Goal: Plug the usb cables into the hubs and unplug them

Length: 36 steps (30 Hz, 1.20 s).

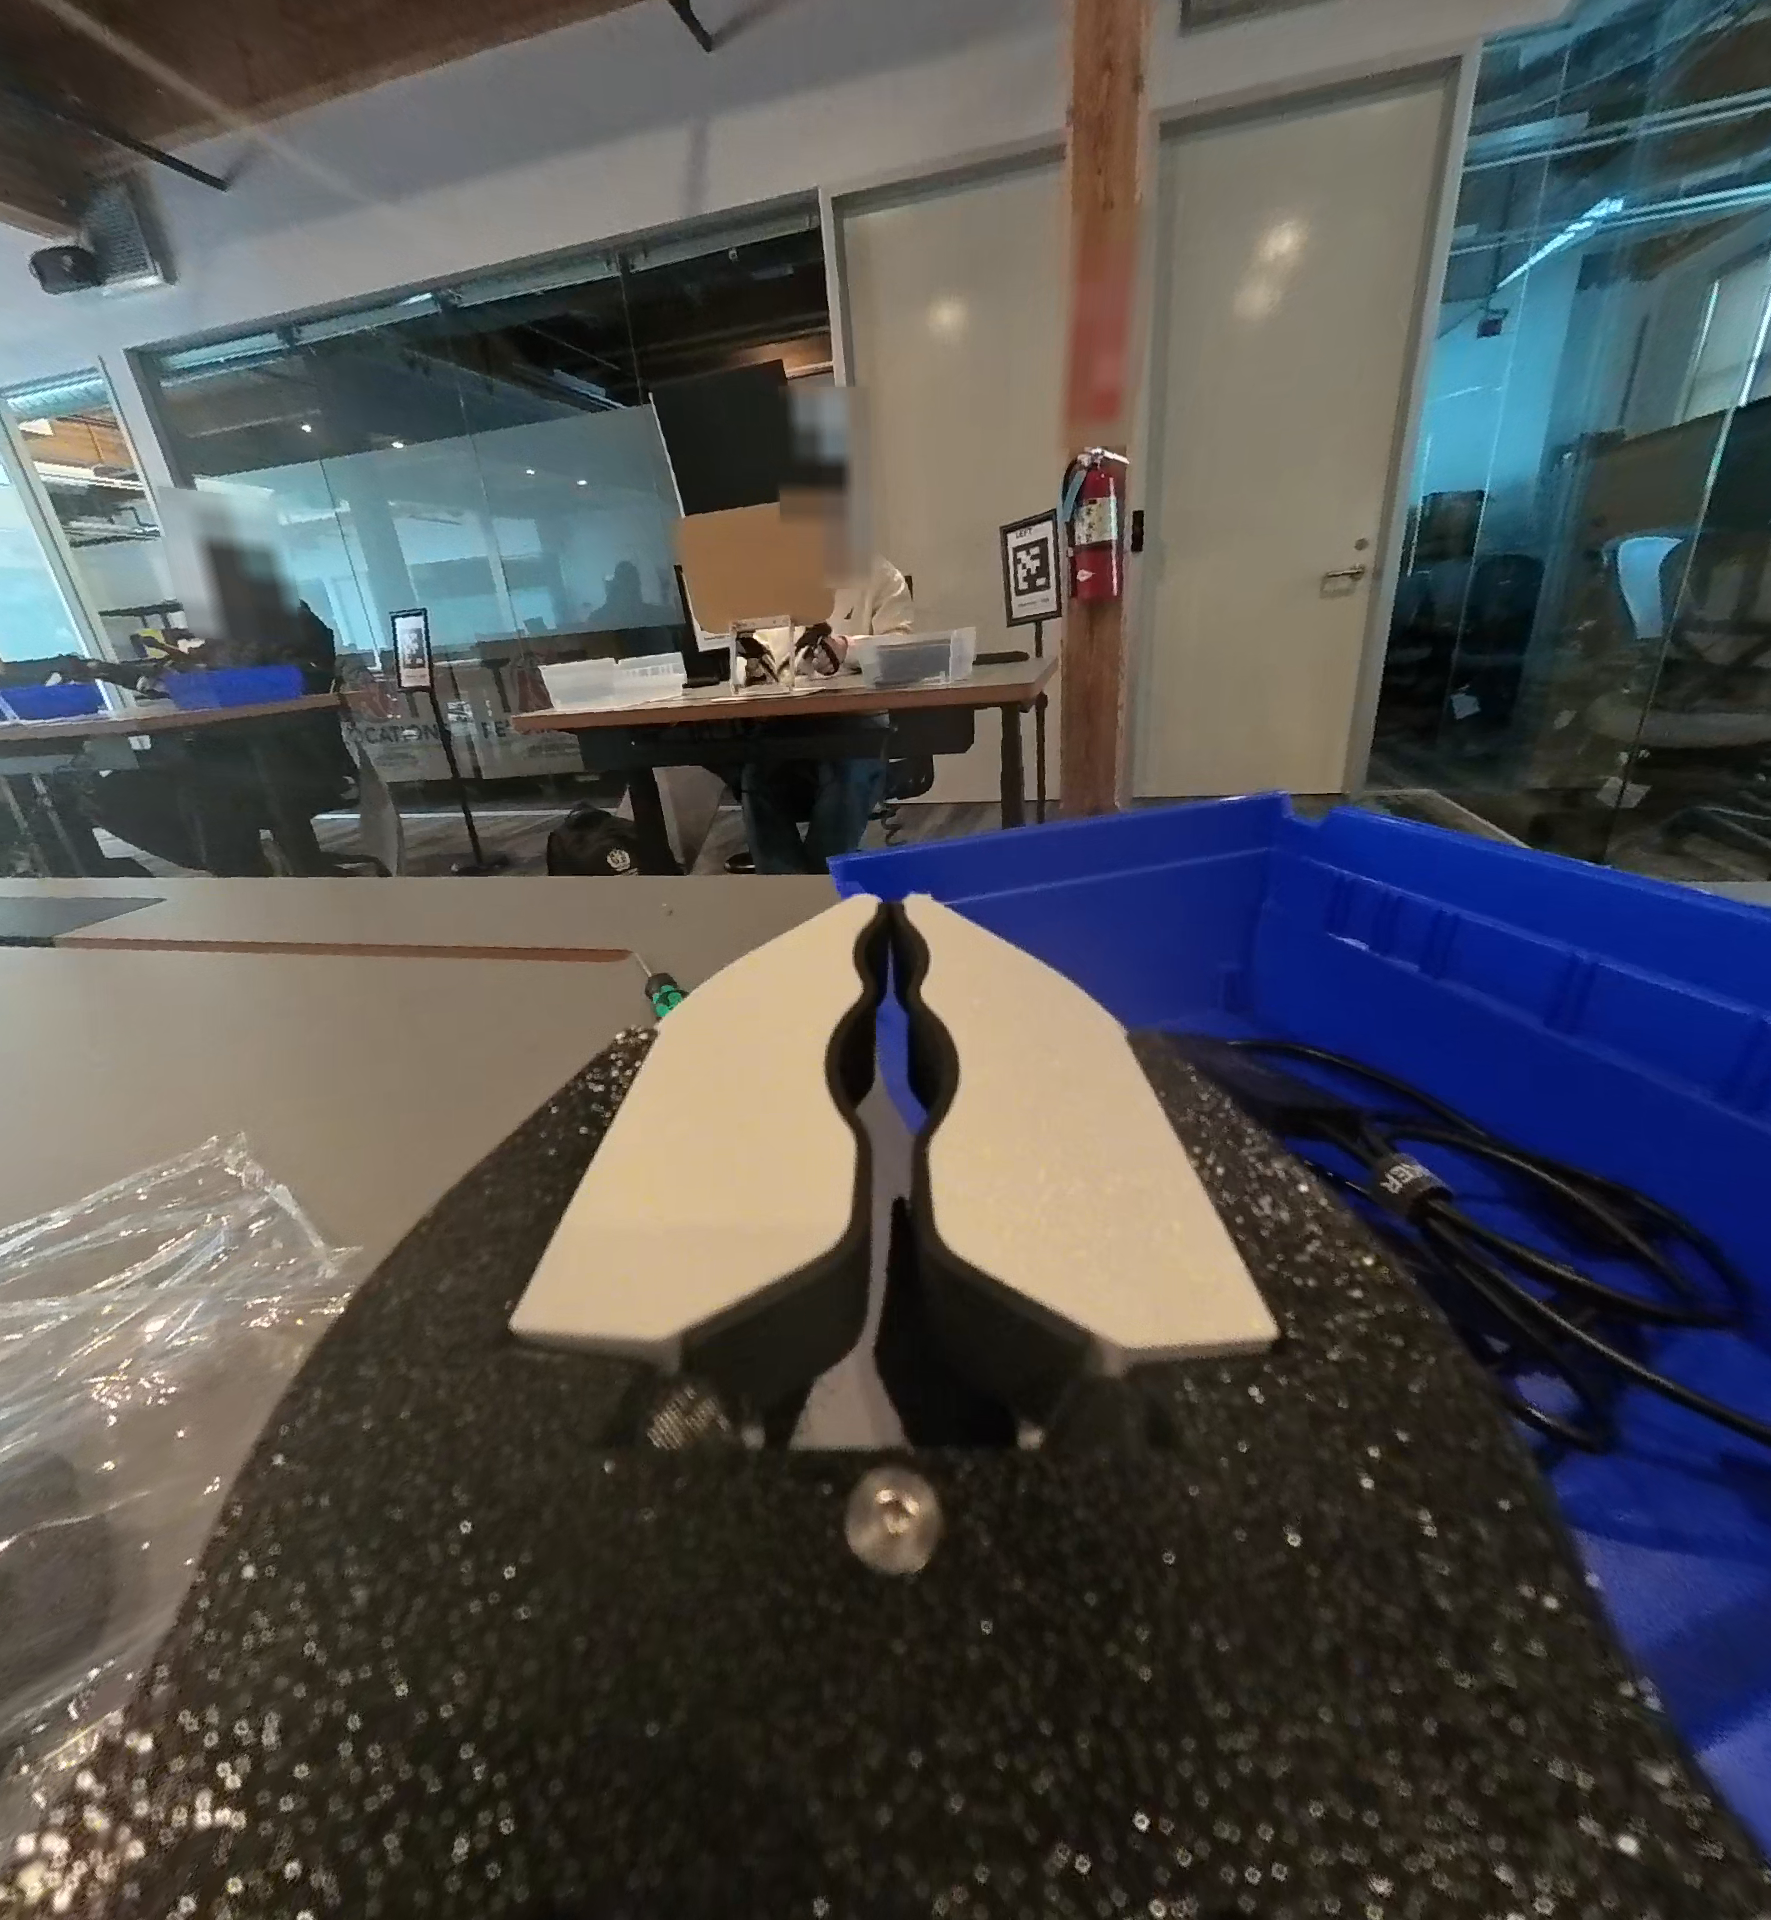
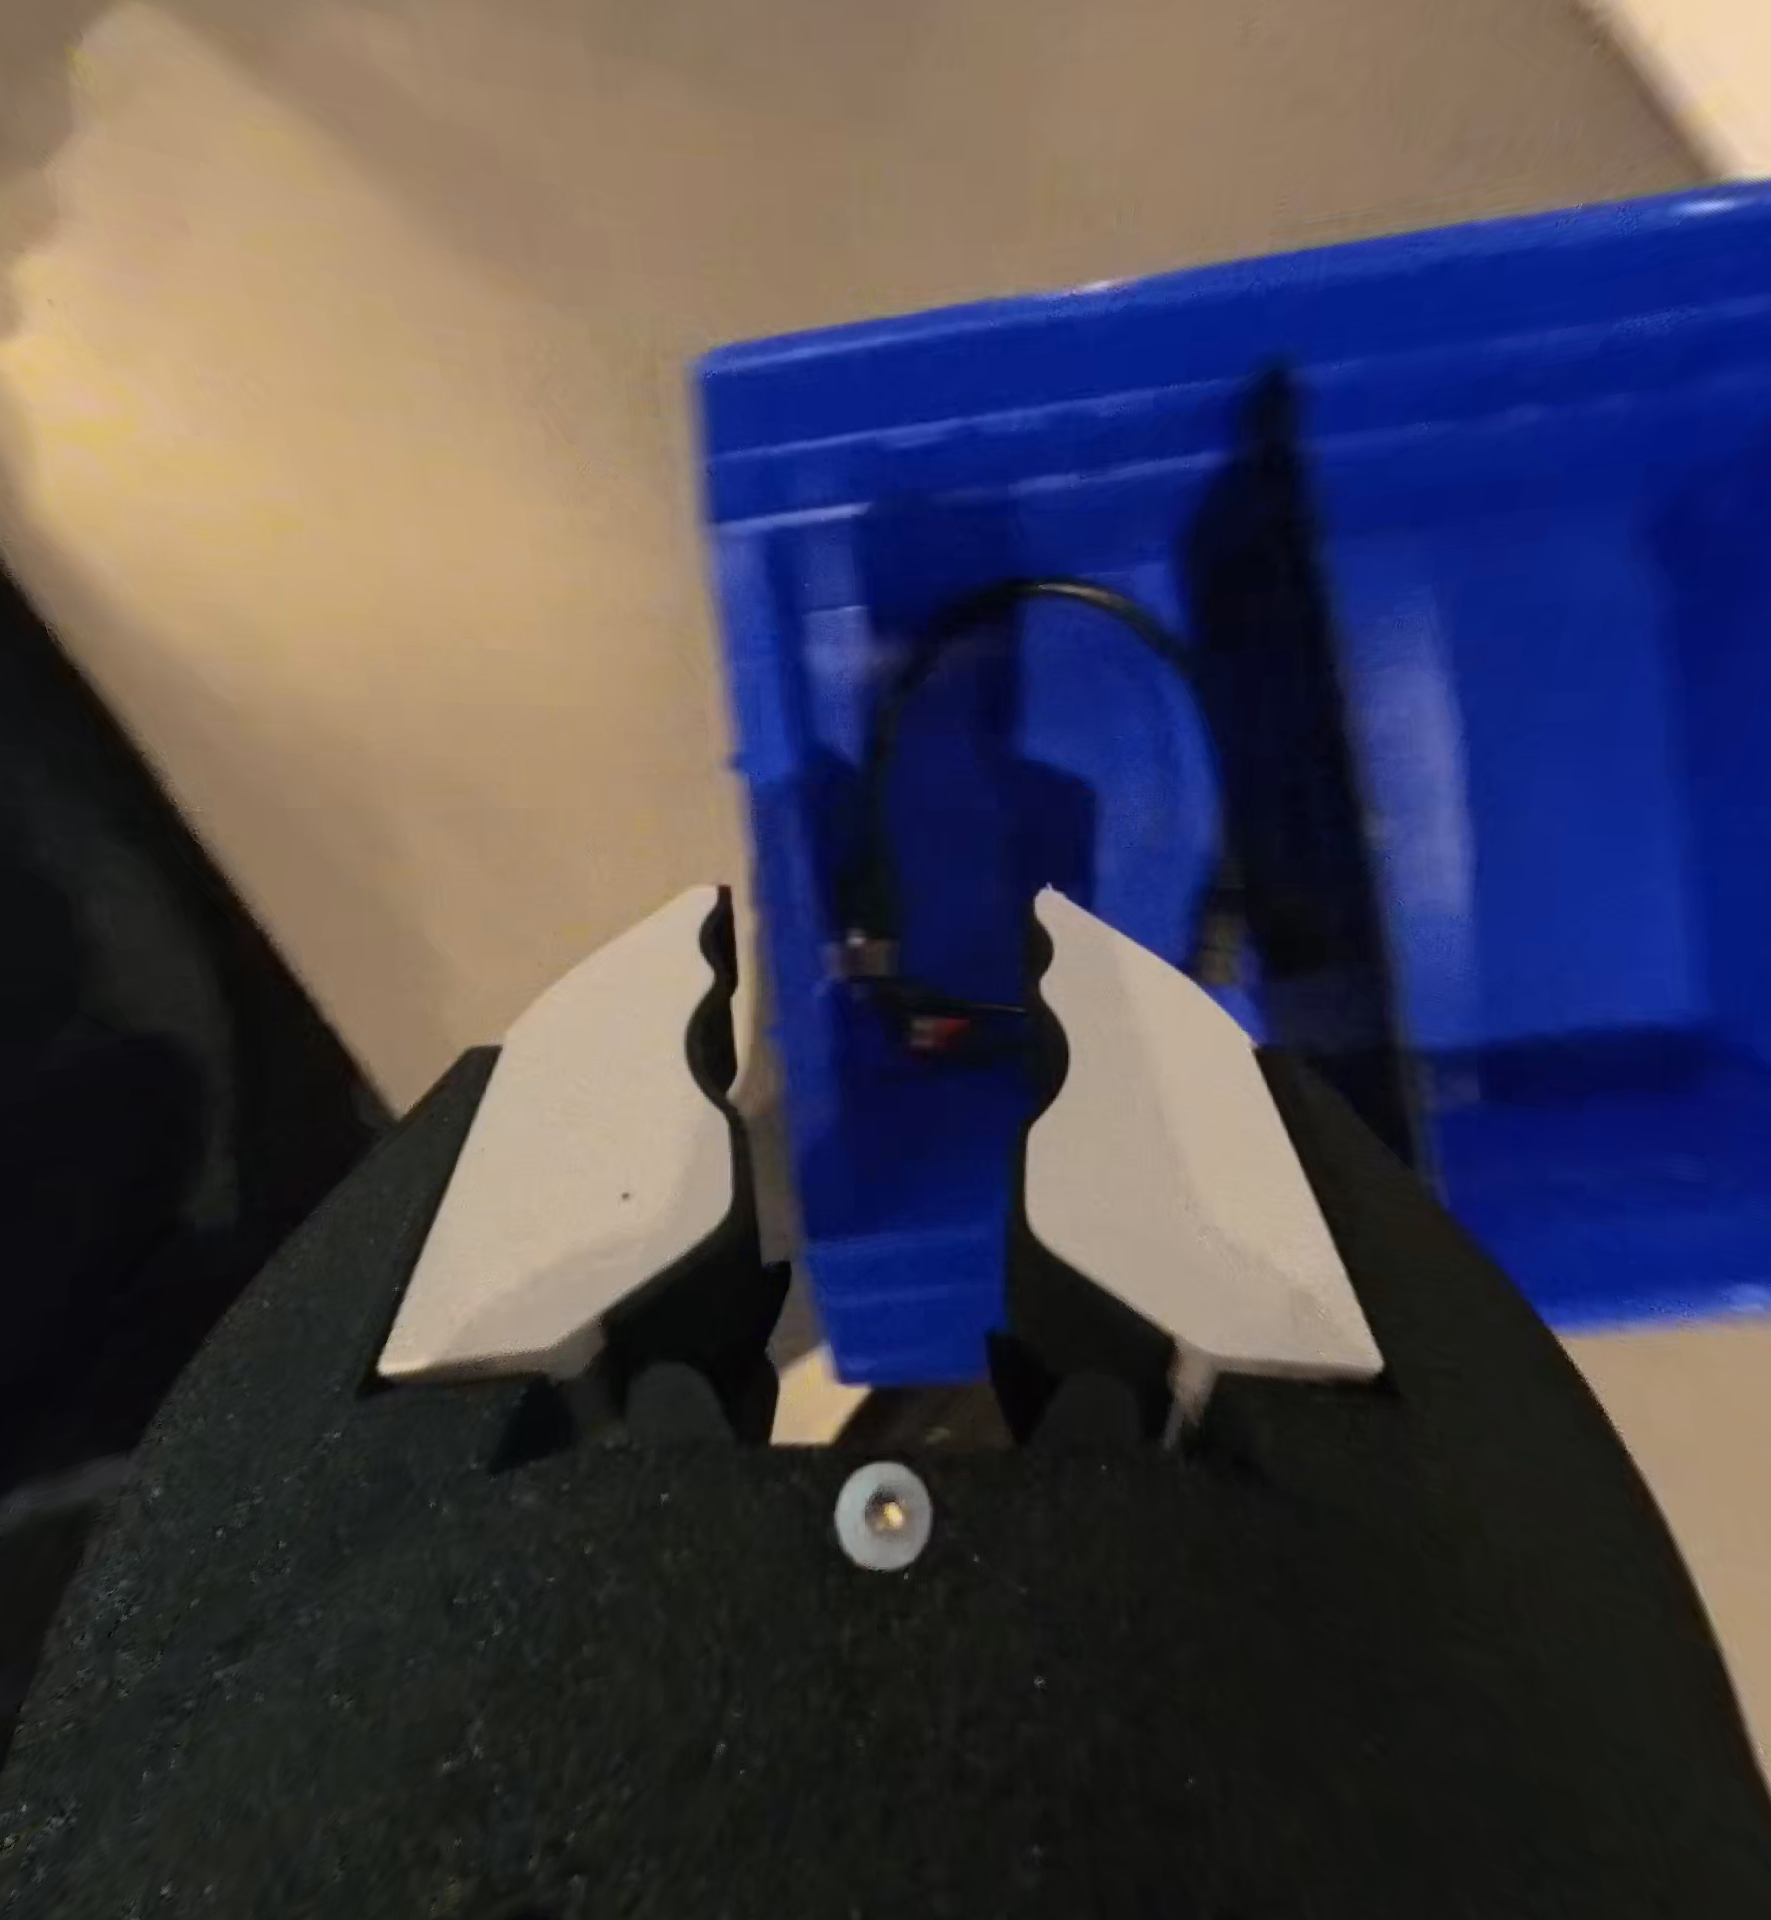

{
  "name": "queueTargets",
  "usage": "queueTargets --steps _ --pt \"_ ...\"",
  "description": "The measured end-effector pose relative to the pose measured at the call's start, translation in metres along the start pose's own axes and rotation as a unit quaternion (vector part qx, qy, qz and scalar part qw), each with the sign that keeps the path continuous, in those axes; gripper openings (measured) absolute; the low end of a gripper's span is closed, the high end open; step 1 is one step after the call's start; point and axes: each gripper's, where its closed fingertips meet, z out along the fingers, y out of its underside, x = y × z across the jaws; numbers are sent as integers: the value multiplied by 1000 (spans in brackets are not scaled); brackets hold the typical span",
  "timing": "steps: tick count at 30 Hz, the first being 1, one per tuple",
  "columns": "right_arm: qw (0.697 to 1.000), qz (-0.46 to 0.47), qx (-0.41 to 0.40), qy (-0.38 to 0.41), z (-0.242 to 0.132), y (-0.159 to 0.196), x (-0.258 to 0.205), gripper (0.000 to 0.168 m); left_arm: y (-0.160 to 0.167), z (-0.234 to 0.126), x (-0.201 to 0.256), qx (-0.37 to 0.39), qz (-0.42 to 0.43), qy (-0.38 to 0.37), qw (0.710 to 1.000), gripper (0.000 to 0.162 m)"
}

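In the left wrist view my left gripper (image 1: 891,912) is shut and empty, level above the grey table, at the left wall of a blue plastic bin (image 1: 1546,1029). A coiled black cable (image 1: 1525,1257) lies inside that bin. In the right wrist view, which is blurred, my right gripper (image 2: 881,914) is open and looks down over a blue bin (image 2: 1546,831). A short black USB cable (image 2: 1026,603) loops on its floor with a plug (image 2: 865,951) at the left end. A long black object (image 2: 1286,675), perhaps a hub, lies beside it. No fingertip touches them.
Crinkled clear plastic wrap (image 1: 102,1309) lies on the table (image 1: 289,1039) at the left. A small green-handled screwdriver (image 1: 665,1000) lies just left of my left fingers. Other desks with seated people (image 1: 839,623) stand far behind.
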Motion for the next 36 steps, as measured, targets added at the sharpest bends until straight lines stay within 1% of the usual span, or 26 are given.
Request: queueTargets --steps 2,4,8,11,13,14,16,17,19,20,22,24,26,29,31,33,34,36 --pt "998 -53 -41 -5 18 5 -32 46 0 0 2 -1 5 3 1000 0" --pt "992 -103 -78 18 36 11 -45 40 1 0 4 -2 7 5 1000 0" --pt "981 -134 -123 65 60 17 -43 36 1 -1 3 -2 4 5 1000 0" --pt "971 -148 -174 75 70 31 -38 35 1 -1 3 -2 2 4 1000 0" --pt "961 -173 -190 103 66 31 -31 14 1 0 3 -3 1 5 1000 0" --pt "957 -179 -198 115 64 33 -25 12 1 0 3 -3 1 5 1000 0" --pt "960 -171 -199 95 62 36 -25 5 1 0 3 -4 0 6 1000 0" --pt "959 -166 -204 109 58 39 -17 0 1 0 3 -4 0 6 1000 0" --pt "936 -180 -253 162 45 56 12 0 1 1 3 -4 -2 7 1000 0" --pt "932 -177 -270 166 43 66 22 0 1 1 3 -4 -3 7 1000 0" --pt "936 -149 -277 157 42 79 33 0 1 1 4 -4 -3 8 1000 0" --pt "946 -120 -253 162 38 79 44 2 1 0 4 -4 -3 8 1000 0" --pt "956 -101 -207 185 26 65 54 8 1 0 4 -4 -3 8 1000 0" --pt "970 -59 -110 207 5 35 57 33 1 0 4 -4 -3 9 1000 0" --pt "966 -30 -72 247 -17 24 65 49 2 1 5 -5 -3 10 1000 0" --pt "957 23 -60 284 -37 27 75 60 2 1 5 -5 -2 11 1000 0" --pt "955 62 -58 285 -43 33 76 63 1 1 6 -5 -1 11 1000 0" --pt "959 141 -41 242 -42 40 69 70 1 1 6 -5 -1 12 1000 0"
